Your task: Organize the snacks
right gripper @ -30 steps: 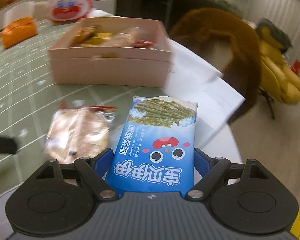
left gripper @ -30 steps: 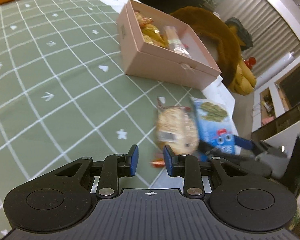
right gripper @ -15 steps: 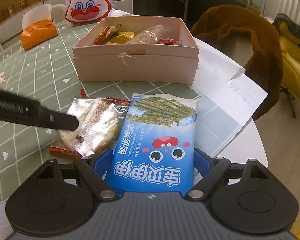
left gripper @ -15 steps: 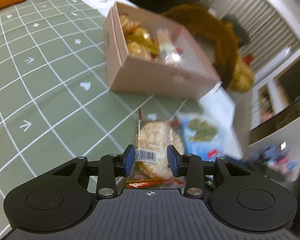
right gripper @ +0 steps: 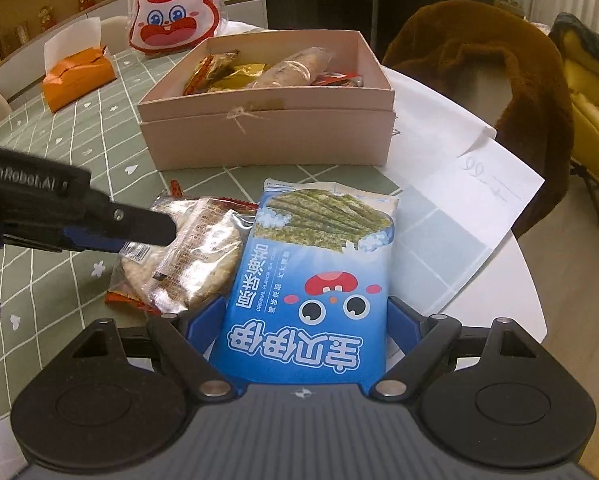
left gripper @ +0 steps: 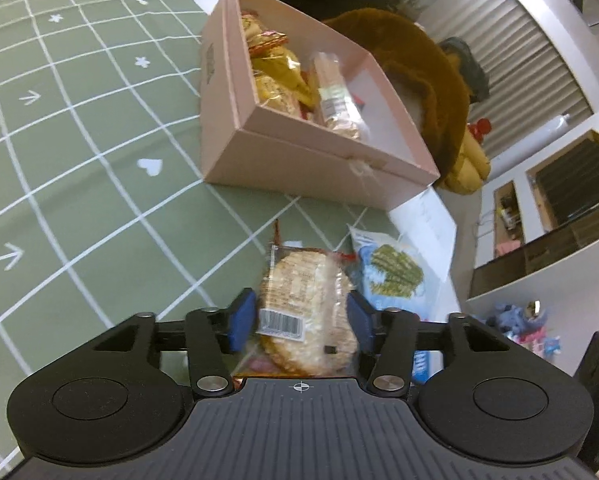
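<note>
Straddling the rice cracker packet [left gripper: 305,316], my left gripper [left gripper: 299,320] has just been spreading its jaws; the pads flank the packet without pressing it. My right gripper [right gripper: 303,328] frames the blue seaweed snack bag [right gripper: 319,272], pads at both bag edges; whether they clamp it I cannot tell. Both items lie side by side on the green grid tablecloth [left gripper: 79,140], near the pink box [right gripper: 267,136]. That box already contains several wrapped snacks, so these two remain to be loaded, as I judge. The cracker packet is clear, crinkled film with a barcode label.
</note>
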The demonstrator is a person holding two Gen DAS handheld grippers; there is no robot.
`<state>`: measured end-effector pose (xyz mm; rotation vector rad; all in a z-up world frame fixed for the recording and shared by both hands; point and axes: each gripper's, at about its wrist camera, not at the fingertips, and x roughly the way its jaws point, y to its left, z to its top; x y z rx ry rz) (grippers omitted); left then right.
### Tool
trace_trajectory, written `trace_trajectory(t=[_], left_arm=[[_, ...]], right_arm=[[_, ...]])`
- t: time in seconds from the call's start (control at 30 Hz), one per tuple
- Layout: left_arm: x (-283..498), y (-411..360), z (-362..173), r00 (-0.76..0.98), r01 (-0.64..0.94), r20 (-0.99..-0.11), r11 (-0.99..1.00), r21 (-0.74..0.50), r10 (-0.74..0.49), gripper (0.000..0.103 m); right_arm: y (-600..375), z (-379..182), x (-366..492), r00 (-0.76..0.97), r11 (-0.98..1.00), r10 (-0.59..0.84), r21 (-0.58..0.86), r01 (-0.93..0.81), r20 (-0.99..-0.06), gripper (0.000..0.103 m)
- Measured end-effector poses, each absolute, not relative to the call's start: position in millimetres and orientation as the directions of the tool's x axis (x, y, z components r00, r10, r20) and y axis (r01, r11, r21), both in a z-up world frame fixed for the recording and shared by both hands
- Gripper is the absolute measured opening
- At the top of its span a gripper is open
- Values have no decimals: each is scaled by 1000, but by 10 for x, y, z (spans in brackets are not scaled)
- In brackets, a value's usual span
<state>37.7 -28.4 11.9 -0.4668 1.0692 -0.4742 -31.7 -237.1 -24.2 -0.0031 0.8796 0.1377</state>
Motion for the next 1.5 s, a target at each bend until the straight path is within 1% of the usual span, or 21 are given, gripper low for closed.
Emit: trace_trajectory(t=[0.1, 0.23, 0.4, 0.5, 0.63, 0.73, 0.8, 0.87, 0.93, 1.0, 1.1, 1.13, 1.17, 1.27, 1.37, 1.43, 1.5], left_arm=[[366, -337, 211, 395, 147, -715, 808, -571, -577, 71], [210, -328, 451, 434, 215, -642, 765, -607, -632, 72], [234, -387, 429, 441, 208, -662, 786, -581, -606, 73], [263, -341, 365, 430, 177, -660, 774, -608, -617, 74], [232, -223, 414, 429, 148, -611, 720, -678, -665, 73], [269, -295, 439, 425, 162, -644, 753, -637, -636, 73], [284, -297, 418, 423, 150, -655, 761, -631, -626, 74], [290, -241, 410, 417, 122, -635, 733, -669, -650, 73], [282, -183, 443, 413, 107, -590, 680, -725, -694, 72], [266, -186, 505, 412, 123, -569, 662, -739, -712, 70], [252, -284, 559, 418, 159, -628, 733, -661, -656, 71], [258, -295, 546, 419, 154, -638, 743, -652, -646, 71], [268, -279, 533, 419, 141, -635, 737, -661, -649, 71], [274, -211, 536, 406, 105, -591, 678, -728, -697, 71], [230, -271, 632, 398, 135, -582, 673, -727, -709, 69], [205, -373, 691, 391, 171, -605, 701, -692, -693, 65], [185, -492, 721, 397, 204, -654, 756, -621, -644, 62]], right_arm=[[-2391, -238, -291, 626, 990, 127, 56, -131, -769, 86], [-2408, -230, -289, 622, 987, 145, 69, -145, -769, 85], [-2380, -215, -353, 620, 984, 164, 83, -158, -767, 85], [-2381, -213, -385, 623, 983, 168, 86, -160, -764, 85], [-2399, -210, -400, 619, 981, 179, 95, -167, -765, 85], [-2374, -212, -405, 618, 981, 181, 98, -166, -765, 85], [-2357, -213, -398, 619, 982, 180, 98, -164, -764, 85], [-2350, -212, -392, 619, 982, 179, 97, -164, -765, 85], [-2355, -213, -396, 618, 981, 183, 99, -167, -765, 85], [-2361, -216, -395, 614, 979, 190, 105, -173, -766, 85], [-2340, -217, -401, 613, 977, 201, 114, -179, -764, 85], [-2321, -219, -401, 614, 978, 198, 110, -180, -764, 85], [-2311, -221, -401, 615, 978, 197, 106, -180, -763, 85], [-2313, -224, -401, 616, 977, 199, 108, -181, -762, 85], [-2317, -229, -412, 615, 974, 211, 113, -194, -760, 85], [-2297, -229, -420, 612, 971, 221, 116, -207, -759, 86], [-2249, -227, -432, 609, 967, 232, 116, -225, -759, 86]])
